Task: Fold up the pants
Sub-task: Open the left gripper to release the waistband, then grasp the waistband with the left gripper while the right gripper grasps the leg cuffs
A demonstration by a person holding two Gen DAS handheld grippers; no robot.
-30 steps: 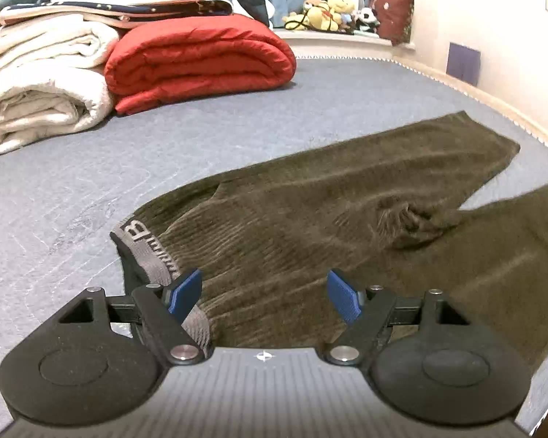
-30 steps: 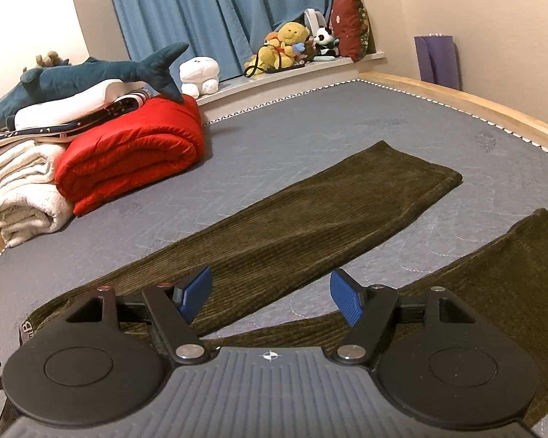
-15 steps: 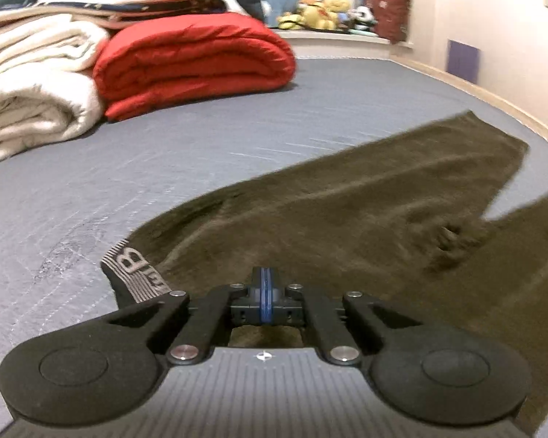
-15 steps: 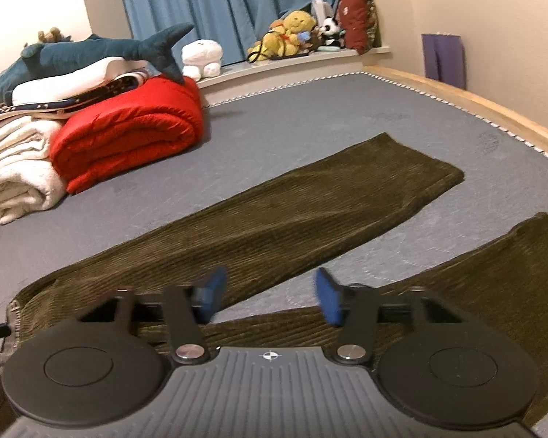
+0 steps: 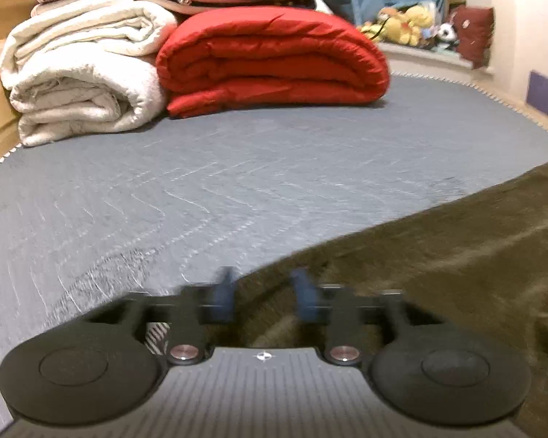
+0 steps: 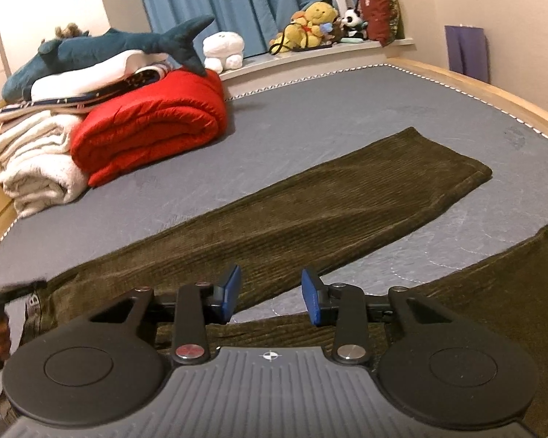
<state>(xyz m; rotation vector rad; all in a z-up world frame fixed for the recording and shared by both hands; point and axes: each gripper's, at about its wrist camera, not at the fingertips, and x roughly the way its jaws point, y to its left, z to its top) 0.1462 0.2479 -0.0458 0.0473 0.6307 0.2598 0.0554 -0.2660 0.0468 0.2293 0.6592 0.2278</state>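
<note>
Pants (image 6: 310,215) are lying spread across the bed (image 6: 347,124), legs reaching toward its right edge; soft, limp corduroy, best pinched at the waistband. Left gripper (image 5: 263,295) and right gripper (image 6: 270,295) are hovering, jaws apart.

Pants (image 6: 310,215): dark olive corduroy, grey lettered waistband, lay flat on the grey mattress (image 6: 347,116), legs spread apart in a V, unfolded.

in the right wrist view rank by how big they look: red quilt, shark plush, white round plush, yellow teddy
Largest to smallest as they look:
1. red quilt
2. shark plush
3. white round plush and yellow teddy: about alike, both far back, so unranked.
</note>
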